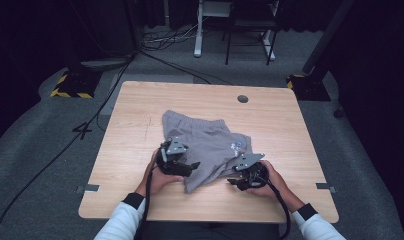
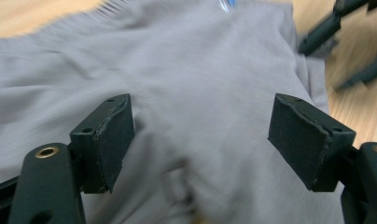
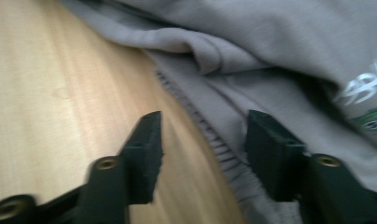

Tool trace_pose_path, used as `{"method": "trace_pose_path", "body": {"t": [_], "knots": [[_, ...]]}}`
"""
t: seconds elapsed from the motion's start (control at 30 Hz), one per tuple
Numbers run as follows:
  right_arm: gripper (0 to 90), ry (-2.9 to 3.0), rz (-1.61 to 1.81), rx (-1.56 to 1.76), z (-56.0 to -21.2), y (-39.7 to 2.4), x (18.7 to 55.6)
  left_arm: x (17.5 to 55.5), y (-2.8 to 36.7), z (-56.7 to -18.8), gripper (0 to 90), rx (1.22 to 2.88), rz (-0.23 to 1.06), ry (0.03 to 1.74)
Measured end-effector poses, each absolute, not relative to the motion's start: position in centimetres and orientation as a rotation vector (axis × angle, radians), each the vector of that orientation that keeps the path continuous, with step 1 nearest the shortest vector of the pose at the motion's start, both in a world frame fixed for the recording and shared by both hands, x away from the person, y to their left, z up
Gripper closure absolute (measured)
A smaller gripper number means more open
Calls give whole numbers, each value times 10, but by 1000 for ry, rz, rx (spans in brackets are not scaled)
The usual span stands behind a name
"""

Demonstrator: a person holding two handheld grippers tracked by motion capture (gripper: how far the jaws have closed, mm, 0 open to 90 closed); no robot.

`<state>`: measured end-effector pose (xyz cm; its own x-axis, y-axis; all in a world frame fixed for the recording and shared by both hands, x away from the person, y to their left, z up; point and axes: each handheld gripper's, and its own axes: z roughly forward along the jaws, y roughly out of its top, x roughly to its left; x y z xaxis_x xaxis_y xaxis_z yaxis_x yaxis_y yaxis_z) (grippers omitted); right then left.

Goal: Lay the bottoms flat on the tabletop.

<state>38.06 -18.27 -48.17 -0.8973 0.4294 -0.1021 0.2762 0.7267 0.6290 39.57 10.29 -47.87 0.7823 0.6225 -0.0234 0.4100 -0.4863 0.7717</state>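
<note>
One wooden table (image 1: 140, 110) takes up the middle of the high view, and on it, just below centre, lies a pair of grey shorts (image 1: 205, 142), rumpled and partly folded, apparently mid-fold. Lower left of the cloth sits the left gripper (image 1: 187, 167), its jaws spread wide over the fabric and pinching nothing, likely free to take a new hold. Lower right, the right gripper (image 1: 235, 181) has its jaws half parted astride the ribbed waistband (image 3: 214, 140), pads clear of it, probably lining up on that edge
</note>
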Motion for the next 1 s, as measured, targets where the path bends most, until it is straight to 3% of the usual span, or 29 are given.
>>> {"method": "trace_pose_path", "body": {"t": [0.07,0.1,0.13,0.2,0.23,0.3,0.43,0.47,0.5,0.6,0.7,0.83,1.0], "knots": [[693,2665,920,600,-481,-185,383,399,96,-486,315,2184,361,800],[719,2663,924,604,-481,-187,383,401,96,-489,389,2182,384,830],[784,2660,919,589,-481,-188,383,403,96,-492,527,2191,411,849],[890,2647,895,579,-479,-189,381,407,100,-496,664,2168,387,864],[892,2657,892,571,-478,-190,381,409,103,-497,743,2159,396,874],[893,2688,881,547,-477,-192,380,411,109,-495,815,2143,439,897],[867,2669,926,524,-473,-194,377,414,130,-486,833,1996,409,950],[696,2653,963,524,-472,-195,378,414,134,-484,834,1967,398,964],[584,2627,979,548,-471,-193,379,414,137,-482,833,1964,404,964],[551,2632,976,561,-475,-188,382,412,141,-478,836,1959,443,955],[545,2673,933,551,-482,-182,385,413,143,-477,838,1947,476,977],[696,2684,956,556,-486,-181,387,417,155,-478,840,1939,539,1025],[729,2734,934,473,-483,-183,381,422,176,-480,842,1889,603,1143]]}}
